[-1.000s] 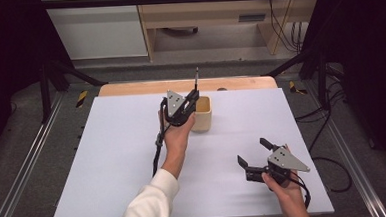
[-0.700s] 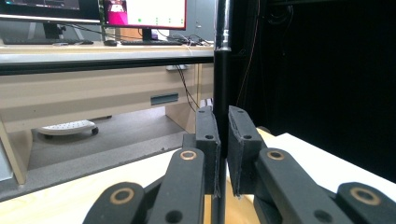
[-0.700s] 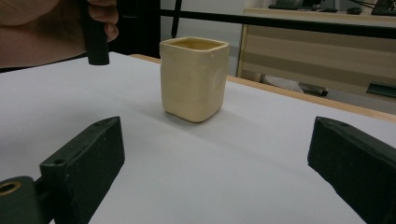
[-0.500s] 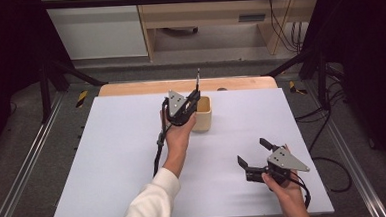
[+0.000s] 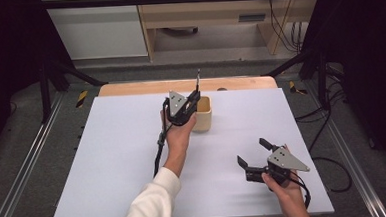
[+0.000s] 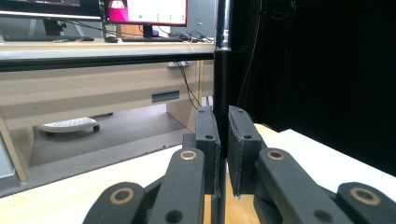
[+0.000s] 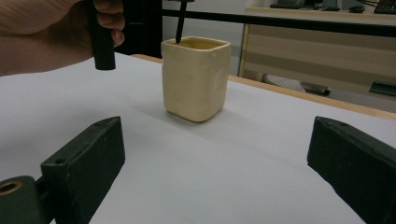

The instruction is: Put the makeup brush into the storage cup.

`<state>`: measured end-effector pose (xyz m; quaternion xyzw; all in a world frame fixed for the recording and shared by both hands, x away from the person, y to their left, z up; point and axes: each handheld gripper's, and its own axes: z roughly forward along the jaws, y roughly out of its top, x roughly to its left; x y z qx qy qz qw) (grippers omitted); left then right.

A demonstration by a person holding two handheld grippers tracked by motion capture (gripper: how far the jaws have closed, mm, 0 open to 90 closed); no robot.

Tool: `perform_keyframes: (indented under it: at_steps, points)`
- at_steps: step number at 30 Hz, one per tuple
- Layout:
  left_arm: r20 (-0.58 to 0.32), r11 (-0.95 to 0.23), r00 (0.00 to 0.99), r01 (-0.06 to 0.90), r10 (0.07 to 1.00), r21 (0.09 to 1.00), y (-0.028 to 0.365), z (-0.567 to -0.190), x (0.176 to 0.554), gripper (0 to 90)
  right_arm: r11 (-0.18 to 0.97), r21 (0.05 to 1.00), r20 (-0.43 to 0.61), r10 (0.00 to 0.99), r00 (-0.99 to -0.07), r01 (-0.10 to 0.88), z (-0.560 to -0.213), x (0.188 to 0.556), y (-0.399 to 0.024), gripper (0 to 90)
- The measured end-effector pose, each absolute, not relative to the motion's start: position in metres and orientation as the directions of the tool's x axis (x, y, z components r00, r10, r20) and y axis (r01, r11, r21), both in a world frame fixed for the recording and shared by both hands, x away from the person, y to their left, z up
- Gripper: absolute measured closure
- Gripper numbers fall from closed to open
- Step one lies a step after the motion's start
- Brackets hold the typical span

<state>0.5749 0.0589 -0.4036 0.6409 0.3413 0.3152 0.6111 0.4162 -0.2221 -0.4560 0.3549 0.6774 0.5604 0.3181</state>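
Observation:
A cream square cup (image 5: 205, 119) stands on the white table top (image 5: 109, 168) near its far edge. My left gripper (image 5: 193, 99) hovers just above the cup's left side, shut on a thin black pen (image 5: 198, 78) that stands upright. In the left gripper view the pen (image 6: 221, 70) runs straight up between the closed pads (image 6: 208, 135). The right gripper view shows the pen's lower end (image 7: 180, 23) reaching down to the mouth of the cup (image 7: 196, 79). My right gripper (image 5: 252, 152) rests low at the near right, open, with nothing between its jaws, pointing toward the cup.
A wooden strip (image 5: 130, 89) borders the table's far edge. Metal rails (image 5: 29, 167) run along both sides, with cables (image 5: 329, 161) on the floor at right. A desk with drawers (image 6: 93, 88) stands beyond the table.

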Motion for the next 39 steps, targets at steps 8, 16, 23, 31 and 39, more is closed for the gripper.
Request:
perform_keyframes:
  at_steps: [8,16,23,31,39]
  points:
    - [-0.007,-0.028,0.569,0.053,0.823,0.998,0.060,-0.404,0.575,83.8,0.125,0.984,-0.036,0.836,-0.547,0.126,-0.456,0.416,-0.222,4.6]
    - [-0.006,-0.032,0.568,0.057,0.823,0.998,0.060,-0.407,0.576,83.8,0.127,0.984,-0.038,0.835,-0.548,0.126,-0.456,0.416,-0.222,4.6]
    - [-0.021,-0.021,0.563,0.069,0.826,0.997,0.063,-0.410,0.577,83.8,0.129,0.984,-0.039,0.835,-0.550,0.126,-0.457,0.416,-0.221,4.6]
    - [-0.058,0.003,0.568,0.097,0.821,0.995,0.065,-0.412,0.575,74.4,0.131,0.983,-0.038,0.834,-0.551,0.130,-0.457,0.417,-0.221,4.6]
    - [-0.042,-0.002,0.582,0.074,0.812,0.997,0.073,-0.403,0.564,65.7,0.129,0.983,-0.036,0.833,-0.552,0.131,-0.457,0.416,-0.221,4.6]
